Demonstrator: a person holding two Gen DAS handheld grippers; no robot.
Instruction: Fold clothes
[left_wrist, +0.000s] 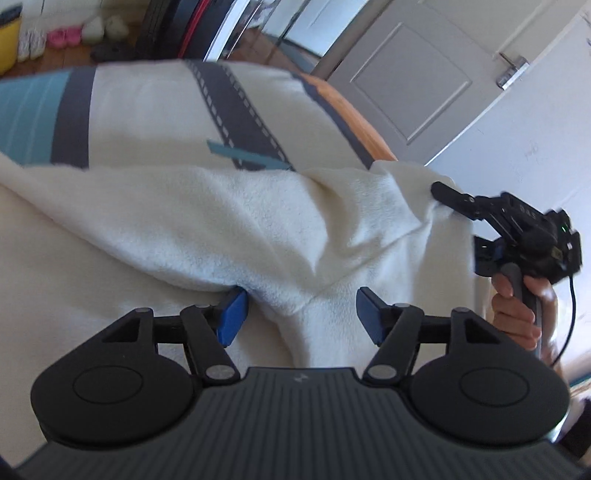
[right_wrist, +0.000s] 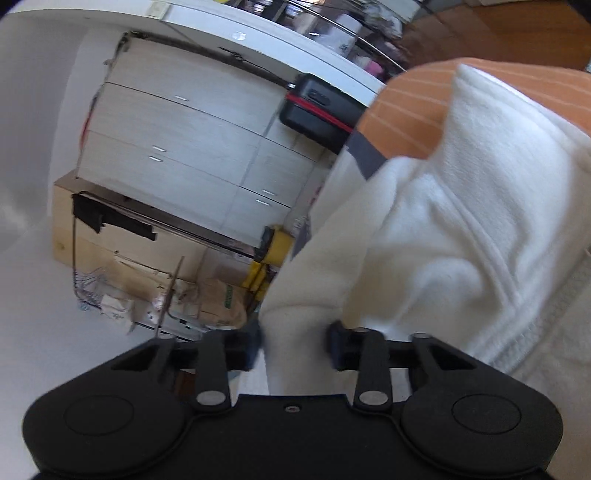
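Here, a cream fleece garment (left_wrist: 229, 221) lies partly lifted over a bed (left_wrist: 147, 110) with a striped cover. What kind of garment it is cannot be told from these views.

- Left hand-held gripper (left_wrist: 301, 314): fingers spread wide, blue pads either side of a fold of fleece. The left pad is tucked against the cloth; nothing is pinched between them.
- Right hand-held gripper (right_wrist: 295, 345): in the left wrist view its black fingers meet the far right edge of the garment, and the cloth pulls toward them in taut creases. Its own view shows fleece running between the fingers, blurred. It reads as clamped on the edge. A hand (left_wrist: 517, 310) holds its grip.

Handling, as a judgement:
- Soft, thick pile, limp; it sags between held points and will not keep a crease by itself.
- Light, probably bulky when doubled.
- Fuzzy surface should hold well in the pads, little slip.
- Best hold is at edges or a seam, where the cloth is thicker; a mid-panel pinch would only bunch it.
- A ribbed hem (right_wrist: 535, 332) shows at the right of the right wrist view, a firmer place to grip.
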